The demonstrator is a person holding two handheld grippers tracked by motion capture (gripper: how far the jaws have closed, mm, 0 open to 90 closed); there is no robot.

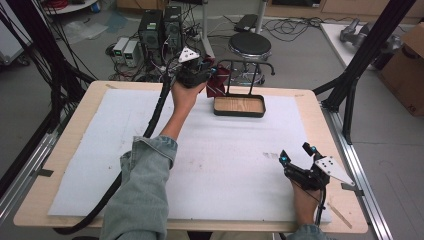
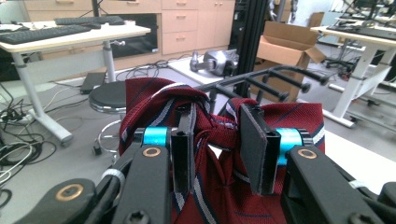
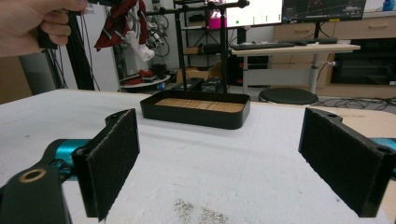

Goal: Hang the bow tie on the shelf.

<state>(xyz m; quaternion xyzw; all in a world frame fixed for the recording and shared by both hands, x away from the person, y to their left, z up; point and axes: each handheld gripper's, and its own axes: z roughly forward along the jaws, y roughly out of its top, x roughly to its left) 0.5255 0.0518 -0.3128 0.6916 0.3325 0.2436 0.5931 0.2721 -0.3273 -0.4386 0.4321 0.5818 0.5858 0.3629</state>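
Note:
A dark red striped tie [image 1: 218,82] hangs bunched from my left gripper [image 1: 212,75], held up at the table's far edge just left of a black stand. In the left gripper view my left gripper [image 2: 217,140] is shut on the tie [image 2: 154,102], with folds pinched between the pads; the stand's black prongs [image 2: 280,77] lie just beyond it. The stand's top bar [image 1: 245,62] rises over a black tray [image 1: 239,114] with a wooden floor. My right gripper [image 1: 296,153] rests on the mat at the near right, jaws wide open and bare [image 3: 224,140], facing the tray [image 3: 196,116].
A white foam mat [image 1: 200,150] covers most of the wooden table. Beyond the far edge are a black stool [image 1: 250,46], computer towers [image 1: 161,30] and loose cables. A cardboard box [image 1: 407,70] sits on the floor at the right, past black frame posts.

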